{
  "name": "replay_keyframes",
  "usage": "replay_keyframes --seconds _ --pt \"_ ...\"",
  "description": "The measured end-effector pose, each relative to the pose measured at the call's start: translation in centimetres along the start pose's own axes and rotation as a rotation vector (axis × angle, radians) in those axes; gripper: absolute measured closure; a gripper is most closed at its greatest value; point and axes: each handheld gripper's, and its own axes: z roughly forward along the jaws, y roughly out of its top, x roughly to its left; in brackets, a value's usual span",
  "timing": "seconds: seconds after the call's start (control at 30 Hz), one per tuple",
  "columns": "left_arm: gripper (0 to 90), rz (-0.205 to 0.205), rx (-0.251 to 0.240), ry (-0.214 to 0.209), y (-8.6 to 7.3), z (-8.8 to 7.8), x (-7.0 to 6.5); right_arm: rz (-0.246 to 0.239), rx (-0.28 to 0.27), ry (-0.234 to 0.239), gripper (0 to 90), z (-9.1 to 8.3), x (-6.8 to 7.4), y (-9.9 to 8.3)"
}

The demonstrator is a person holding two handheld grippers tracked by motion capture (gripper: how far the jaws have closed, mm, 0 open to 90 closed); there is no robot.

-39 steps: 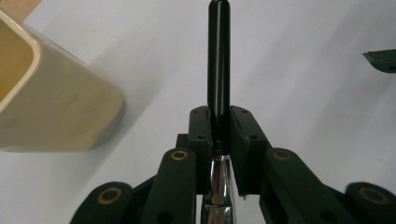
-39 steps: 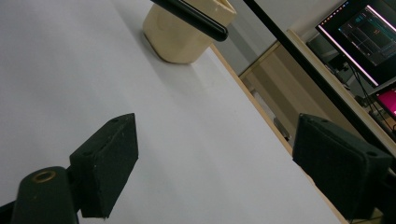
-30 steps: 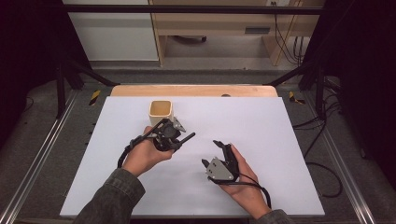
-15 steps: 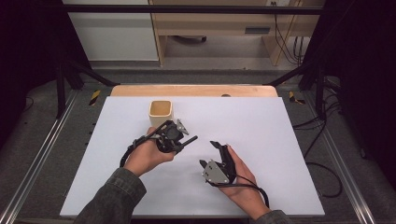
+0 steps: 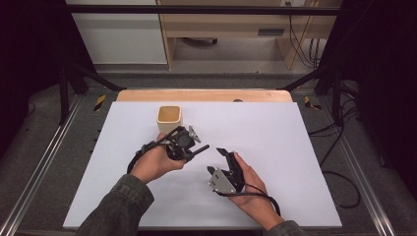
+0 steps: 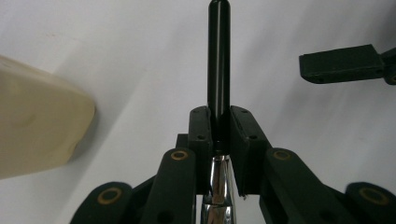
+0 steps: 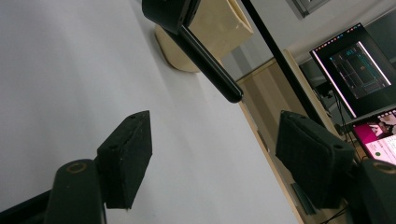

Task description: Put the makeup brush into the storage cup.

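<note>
On the white table sheet (image 5: 305, 147), left part, a cream square cup (image 5: 169, 118) stands near the far edge, well apart from the left edge. Just in front of it is the left gripper (image 5: 189, 146), clenched on a tool with a black handle (image 5: 197, 148); the handle sticks out rightward, off the cup. Right of that, near the middle, sits the right gripper (image 5: 220, 161), released, nothing between its jaws, which have just been closing a bit. Bare sheet runs wide to the right edge and along the near edge.

Left gripper view: both pads squeeze the black handle (image 6: 218, 60), chrome shaft (image 6: 219, 182) below the pads, cup (image 6: 39, 126) close at one side, one jaw tip of the other gripper at the upper corner. Right gripper view: handle (image 7: 210, 65) tip ahead of the parted jaws, apart from them; cup (image 7: 215, 28) behind it, lit monitors (image 7: 359, 70) beyond the table.

Wooden board (image 5: 204, 95) under the sheet at the far edge; grey floor, black frame legs, cables around.
</note>
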Motion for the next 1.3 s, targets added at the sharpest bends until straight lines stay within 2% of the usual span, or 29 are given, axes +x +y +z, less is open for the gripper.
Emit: replay_keyframes --seconds 0.2,0.33,0.37,0.5,0.6,0.67,0.77,0.8,0.93,0.97,1.1,1.23,1.3 --pt "79.2 0.006 0.004 -0.006 0.4 -0.2 -0.2 -0.043 -0.001 -0.028 30.0 0.4 0.0 0.3" --pt "79.2 0.003 0.001 -0.015 0.5 -0.1 -0.4 -0.096 -0.001 -0.042 31.4 0.8 0.2 0.7" --pt "79.3 0.015 0.009 -0.013 0.6 -0.1 -0.3 -0.108 0.005 -0.052 31.7 0.9 0.3 0.8" --pt "79.3 0.026 0.017 -0.015 0.6 -0.1 -0.4 -0.151 0.003 -0.046 33.6 1.2 0.5 1.1" --pt "79.2 0.029 0.018 -0.017 0.6 -0.2 -0.5 -0.147 0.006 -0.042 35.9 1.4 0.8 1.3" --pt "79.3 0.03 0.017 -0.02 0.5 -0.2 -0.5 -0.19 -0.002 -0.043 36.7 1.5 0.6 1.3" --pt "79.2 0.032 0.014 -0.022 0.5 -0.3 -0.6 -0.195 -0.003 -0.044 38.9 1.6 0.6 1.4" --pt "79.2 0.029 0.011 -0.022 0.5 -0.3 -0.7 -0.175 0.003 -0.044 39.6 1.6 0.8 1.4" --pt "79.2 0.04 0.014 -0.025 0.5 -0.4 -0.8 -0.198 0.001 -0.045 45.0 1.6 1.0 1.6" --pt "79.3 0.043 0.014 -0.025 0.5 -0.5 -0.9 -0.186 -0.003 -0.044 46.1 1.6 1.1 1.6" --pt "79.2 0.049 0.02 -0.026 0.4 -0.5 -1.0 -0.245 -0.012 -0.044 48.9 1.7 1.1 1.8" --pt "79.2 0.056 0.021 -0.03 0.5 -0.4 -1.1 -0.223 -0.007 -0.045 50.6 1.6 1.4 1.9" --pt "79.2 0.059 0.019 -0.03 0.5 -0.4 -1.2 -0.246 -0.008 -0.048 52.5 1.6 1.3 2.0"
